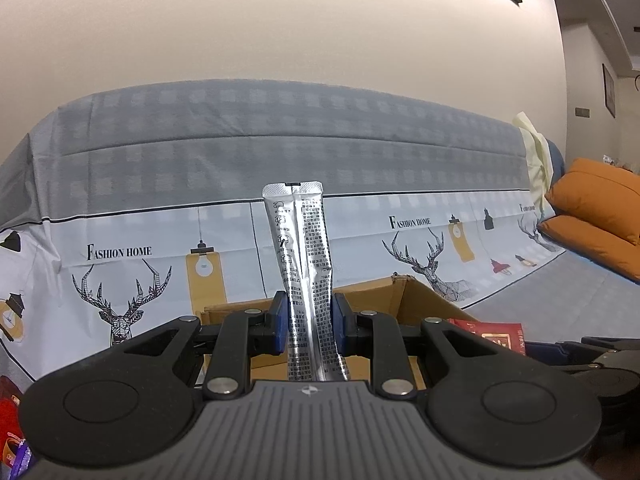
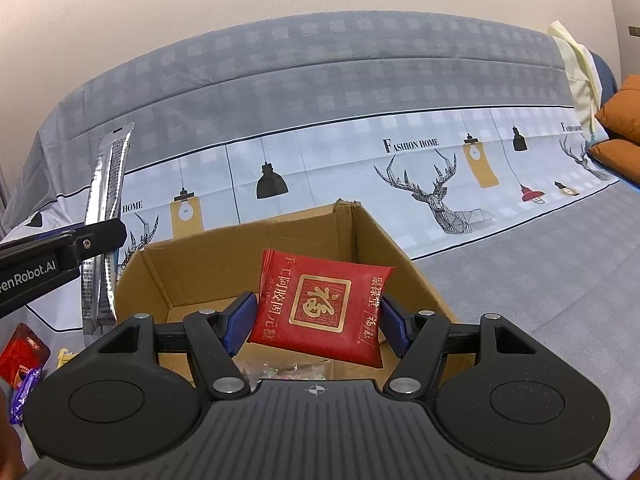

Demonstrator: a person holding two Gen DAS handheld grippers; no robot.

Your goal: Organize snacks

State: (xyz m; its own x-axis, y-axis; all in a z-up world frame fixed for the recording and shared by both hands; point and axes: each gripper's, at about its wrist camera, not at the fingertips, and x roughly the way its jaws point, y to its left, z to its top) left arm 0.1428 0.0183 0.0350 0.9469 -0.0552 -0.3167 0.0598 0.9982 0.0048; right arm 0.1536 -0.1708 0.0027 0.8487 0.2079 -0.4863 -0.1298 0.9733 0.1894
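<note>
above the open cardboard box, a red snack packet sits clamped between the pads of the right tool. left of the box, a silver stick sachet stands upright, pinched in the left tool.

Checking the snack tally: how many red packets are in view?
2. One red packet is gripped in the right tongs above the cardboard box; a smaller red packet lies on the grey cover, left. More may be hidden.
</note>
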